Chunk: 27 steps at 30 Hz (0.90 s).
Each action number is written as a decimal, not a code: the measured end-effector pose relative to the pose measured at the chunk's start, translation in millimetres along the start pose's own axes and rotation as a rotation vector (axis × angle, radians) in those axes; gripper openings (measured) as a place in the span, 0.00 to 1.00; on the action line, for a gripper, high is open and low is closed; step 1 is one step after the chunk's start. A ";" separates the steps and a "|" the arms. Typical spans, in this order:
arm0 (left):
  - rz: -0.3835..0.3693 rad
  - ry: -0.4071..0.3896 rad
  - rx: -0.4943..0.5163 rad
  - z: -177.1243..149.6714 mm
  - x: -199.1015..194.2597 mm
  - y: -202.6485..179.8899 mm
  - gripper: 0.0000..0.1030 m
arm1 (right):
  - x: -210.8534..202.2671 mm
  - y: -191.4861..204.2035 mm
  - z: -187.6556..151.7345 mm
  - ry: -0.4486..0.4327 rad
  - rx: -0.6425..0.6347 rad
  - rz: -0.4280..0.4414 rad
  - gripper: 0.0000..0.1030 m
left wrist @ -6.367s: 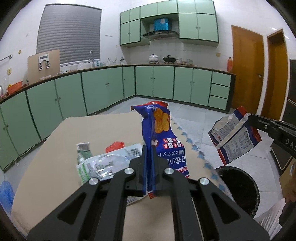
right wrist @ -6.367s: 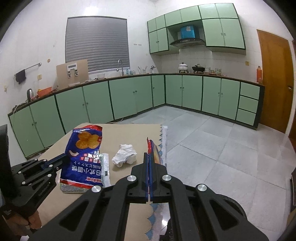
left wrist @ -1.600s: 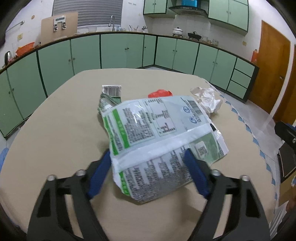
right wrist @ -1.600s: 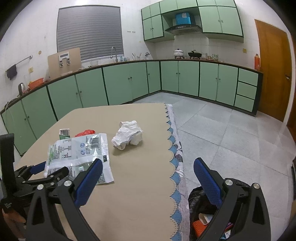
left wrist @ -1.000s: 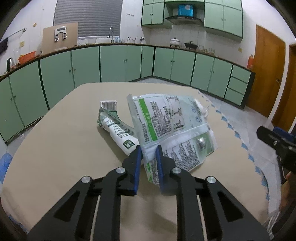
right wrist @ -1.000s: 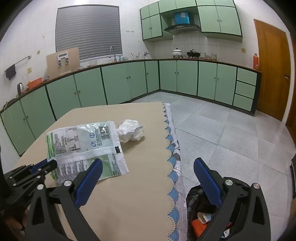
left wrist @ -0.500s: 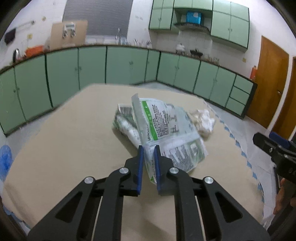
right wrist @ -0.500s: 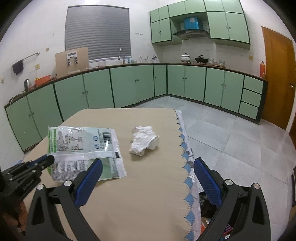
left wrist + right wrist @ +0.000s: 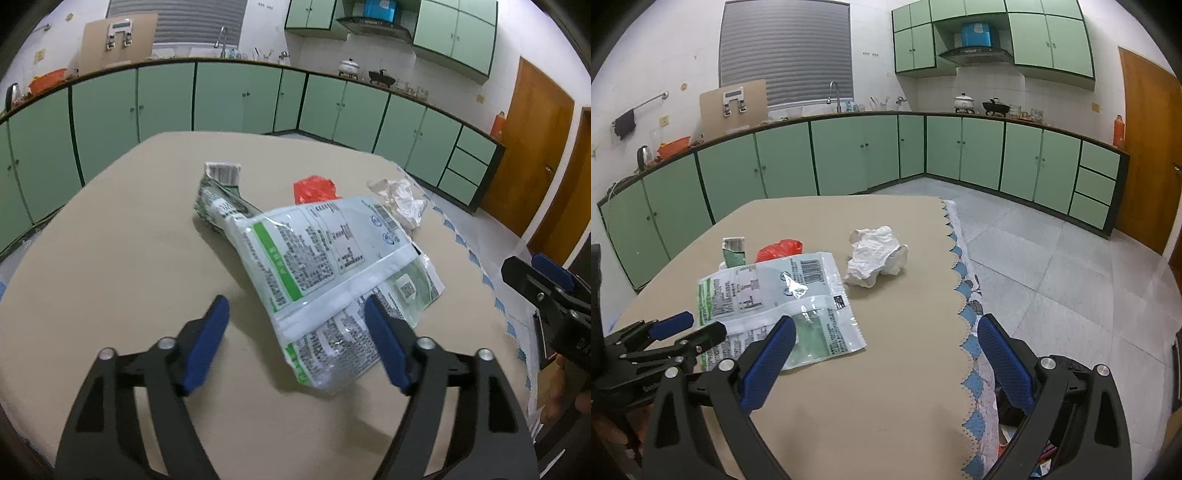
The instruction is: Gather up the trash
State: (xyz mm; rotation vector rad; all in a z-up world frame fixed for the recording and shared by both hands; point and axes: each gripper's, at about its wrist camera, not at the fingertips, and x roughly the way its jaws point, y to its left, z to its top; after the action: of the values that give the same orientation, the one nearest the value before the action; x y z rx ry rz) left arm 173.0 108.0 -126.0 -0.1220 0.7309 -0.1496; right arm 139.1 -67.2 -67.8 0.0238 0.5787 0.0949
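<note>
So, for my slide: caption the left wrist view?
Open left gripper over a green-and-white wrapper on the table.

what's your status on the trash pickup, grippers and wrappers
Left gripper just opened, green-and-white wrapper loose on the table. Right gripper open, empty. Crumpled tissue, red scrap still uncollected. Nothing in the way.

Print on the green-and-white wrapper [image 9: 332, 269] too fine to read. Red scrap [image 9: 314, 188] half hidden behind that wrapper's far edge. Smaller green packet [image 9: 218, 199] partly tucked under it. Bin [image 9: 1056, 373] off the surface's [image 9: 886, 387] right edge mostly blocked by the right tongs [image 9: 886, 347], contents unclear. Surface's near edge cut off.
</note>
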 end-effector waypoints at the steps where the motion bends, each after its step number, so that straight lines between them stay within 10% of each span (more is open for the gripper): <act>1: -0.004 0.013 -0.003 0.2 4.5 -0.8 0.74 | 0.2 -1.1 -1.0 0.001 -0.001 -0.001 0.94; 3: -0.008 0.033 -0.004 0.5 10.7 -1.8 0.73 | 1.3 -2.3 -2.1 0.003 -0.003 -0.004 0.94; 6: 0.006 0.043 -0.003 -2.4 16.9 -3.7 0.38 | 3.9 -5.6 -2.9 0.007 -0.003 -0.008 0.94; 10: 0.038 0.008 0.005 -5.1 12.7 -8.4 0.19 | 4.6 -9.6 -2.3 0.004 0.006 -0.016 0.94; 27: 0.040 -0.227 -0.036 13.8 -55.9 -4.4 0.07 | -6.6 2.1 7.9 -0.037 -0.002 -0.005 0.94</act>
State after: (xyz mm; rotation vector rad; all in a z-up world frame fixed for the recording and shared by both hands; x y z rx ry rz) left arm 140.8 114.5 -78.5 -0.1559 0.5091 -0.0823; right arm 137.8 -65.7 -57.4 0.0219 0.5415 0.0901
